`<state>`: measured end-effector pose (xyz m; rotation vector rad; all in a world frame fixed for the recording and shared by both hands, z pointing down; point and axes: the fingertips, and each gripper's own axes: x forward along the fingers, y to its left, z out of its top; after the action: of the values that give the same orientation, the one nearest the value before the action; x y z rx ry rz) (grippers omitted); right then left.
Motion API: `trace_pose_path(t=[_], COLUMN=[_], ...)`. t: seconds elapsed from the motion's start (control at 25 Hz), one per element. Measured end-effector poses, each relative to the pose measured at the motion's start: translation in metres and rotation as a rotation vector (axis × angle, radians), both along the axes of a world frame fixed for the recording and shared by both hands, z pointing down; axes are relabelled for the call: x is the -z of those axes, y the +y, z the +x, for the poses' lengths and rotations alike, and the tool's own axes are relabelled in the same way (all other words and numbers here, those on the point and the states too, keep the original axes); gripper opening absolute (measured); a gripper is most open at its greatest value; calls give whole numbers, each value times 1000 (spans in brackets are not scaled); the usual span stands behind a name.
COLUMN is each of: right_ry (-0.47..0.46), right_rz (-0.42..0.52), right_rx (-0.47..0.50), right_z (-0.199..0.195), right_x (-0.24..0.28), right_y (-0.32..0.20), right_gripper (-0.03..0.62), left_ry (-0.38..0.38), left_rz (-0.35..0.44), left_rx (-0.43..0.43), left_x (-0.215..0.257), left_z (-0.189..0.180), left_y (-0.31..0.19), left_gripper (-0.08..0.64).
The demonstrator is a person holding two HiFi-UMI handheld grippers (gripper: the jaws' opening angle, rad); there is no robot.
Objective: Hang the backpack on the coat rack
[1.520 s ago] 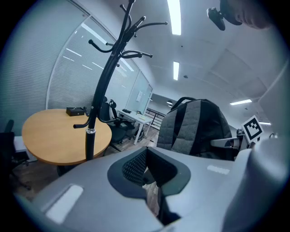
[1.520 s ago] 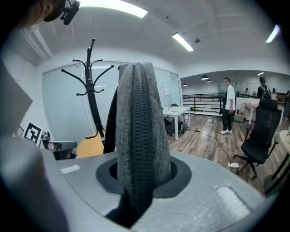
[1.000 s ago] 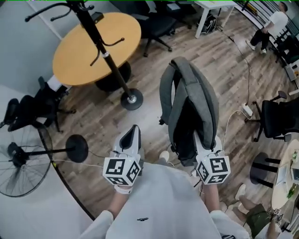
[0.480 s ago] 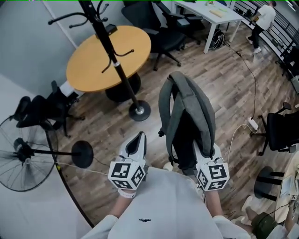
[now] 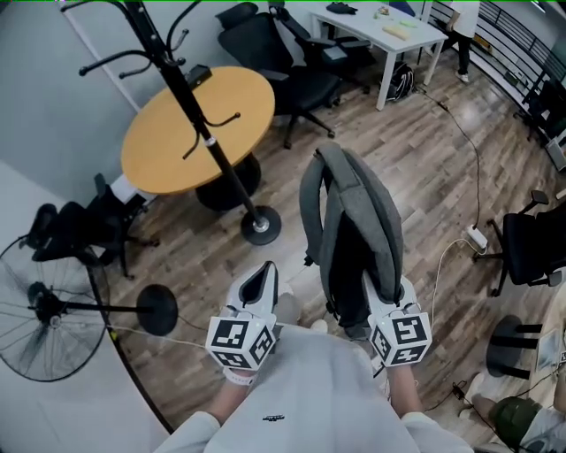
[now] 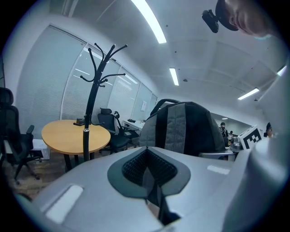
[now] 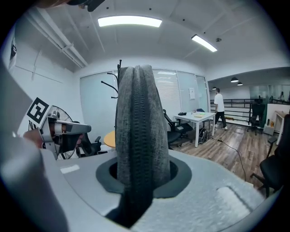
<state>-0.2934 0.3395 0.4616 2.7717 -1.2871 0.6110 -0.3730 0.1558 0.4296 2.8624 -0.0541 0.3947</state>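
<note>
Room: an office with a wood floor. There are black chairs and a white desk far ahead of both grippers.
Round table: the yellow-brown table is ahead of the left gripper, behind the rack.
Coat rack: the tall black coat rack stands ahead of the left gripper and a bit to its left. It is well apart from both grippers.
Backpack: the grey and black backpack stands up right in front of the right gripper. It is just to the right of the left gripper.
Right gripper: the right gripper has its jaws squeezed onto a grey strip of the backpack. The strip fills the small gap between them.
Left gripper: the left gripper has its jaws pressed together with nothing in them. It is beside the bag and does not touch it.
Why held so: I think one gripper carries the bag up off the floor. The other is kept free to help at a hook. The bag is not on the rack yet.
Head view only: it shows the rack's round foot on the floor and the gap to cross.
Left gripper view only: it shows the hooks high up on the rack.
Right gripper view only: it shows the pinch on the strip, which the bag hides from above.
</note>
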Motion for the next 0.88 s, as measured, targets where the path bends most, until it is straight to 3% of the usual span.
trace_pose_path(t=[0.32, 0.88], right_ry=[-23, -73], right_rz=[-9, 12], right_rx=[-31, -51], right_z=[41, 162], right_x=[-1, 16], right_y=[-16, -94], right_gripper=[98, 98], left_ry=[-10, 45], left_rz=[-18, -26], left_rx=[-27, -39], left_x=[-9, 15], left_z=[46, 180], left_y=[-21, -100], left_gripper=[18, 18])
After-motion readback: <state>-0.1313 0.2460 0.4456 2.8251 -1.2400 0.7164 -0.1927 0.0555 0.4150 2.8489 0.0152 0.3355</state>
